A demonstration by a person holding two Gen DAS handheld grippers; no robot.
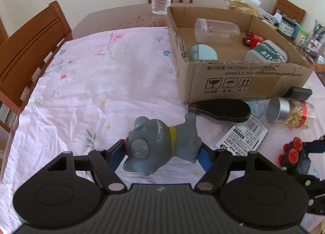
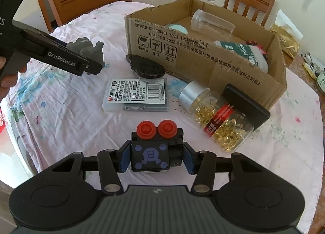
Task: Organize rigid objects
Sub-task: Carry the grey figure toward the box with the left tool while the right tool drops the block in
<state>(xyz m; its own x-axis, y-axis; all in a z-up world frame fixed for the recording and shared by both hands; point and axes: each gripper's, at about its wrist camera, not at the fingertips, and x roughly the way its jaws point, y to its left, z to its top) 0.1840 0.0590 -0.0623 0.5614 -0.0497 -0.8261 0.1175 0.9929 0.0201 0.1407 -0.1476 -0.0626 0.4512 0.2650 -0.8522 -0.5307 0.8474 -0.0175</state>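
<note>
Above the pink cloth, the left gripper (image 1: 162,152) pinches a grey toy dog (image 1: 160,142) sideways, lifted clear. Beside it the right gripper (image 2: 155,157) clamps a black toy block (image 2: 155,150) (red knobs forward), both likely bound for the cardboard box (image 1: 243,77) nearby.

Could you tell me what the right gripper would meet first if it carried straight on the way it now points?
Probably the white labelled case lying flat on the tablecloth, then the cardboard box; the right gripper holds a black toy, and depth is uncertain.
</note>
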